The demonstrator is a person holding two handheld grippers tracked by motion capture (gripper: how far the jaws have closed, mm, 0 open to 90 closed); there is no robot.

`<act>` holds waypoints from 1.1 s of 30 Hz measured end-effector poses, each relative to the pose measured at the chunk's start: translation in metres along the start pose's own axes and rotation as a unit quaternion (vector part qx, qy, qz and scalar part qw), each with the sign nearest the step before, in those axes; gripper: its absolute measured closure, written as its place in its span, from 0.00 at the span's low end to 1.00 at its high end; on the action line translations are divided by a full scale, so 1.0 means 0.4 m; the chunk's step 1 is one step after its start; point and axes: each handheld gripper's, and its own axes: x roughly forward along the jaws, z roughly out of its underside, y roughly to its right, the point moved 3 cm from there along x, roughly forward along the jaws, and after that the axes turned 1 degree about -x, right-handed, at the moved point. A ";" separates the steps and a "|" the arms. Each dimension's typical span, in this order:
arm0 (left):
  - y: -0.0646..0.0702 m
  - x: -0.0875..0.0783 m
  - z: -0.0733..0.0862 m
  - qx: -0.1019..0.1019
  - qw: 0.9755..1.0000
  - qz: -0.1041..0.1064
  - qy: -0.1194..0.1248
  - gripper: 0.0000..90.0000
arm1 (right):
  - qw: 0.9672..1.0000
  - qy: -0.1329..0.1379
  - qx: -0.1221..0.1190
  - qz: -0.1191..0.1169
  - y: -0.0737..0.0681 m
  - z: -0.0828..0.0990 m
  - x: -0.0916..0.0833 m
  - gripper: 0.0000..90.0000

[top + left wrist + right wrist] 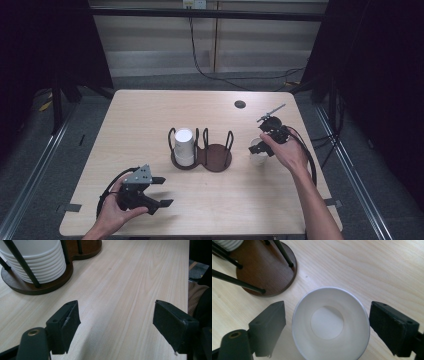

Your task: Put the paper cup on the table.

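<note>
Jaws of the right gripper (327, 327) stand apart on either side of a white paper cup (330, 323), with a gap between each pad and the rim, so nothing is gripped; the cup sits upright, mouth up, on the desk (150, 115). In the high view this cup (258, 151) is at the right of the desk, just right of a dark wooden cup holder (202, 155) with two round bases and thin black upright rods, and the right gripper (261, 146) is held over it by the person's hand. A stack of white cups (184, 146) stands in the holder's left base; the right base is bare. Near the left front edge, the left gripper (161, 191) rests low over the desk, its jaws spread wide around bare wood.
</note>
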 end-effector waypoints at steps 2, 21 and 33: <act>0.000 0.000 0.000 -0.003 1.000 0.000 0.002 0.24 | 1.000 0.008 0.006 0.001 0.000 0.000 -0.008 0.16; -0.006 -0.006 -0.001 -0.014 1.000 -0.006 0.010 0.24 | 0.983 0.179 0.024 0.021 -0.082 0.021 -0.071 0.19; -0.004 -0.006 -0.003 -0.014 1.000 -0.005 0.016 0.24 | 0.965 0.260 0.024 -0.007 -0.171 0.068 -0.065 0.21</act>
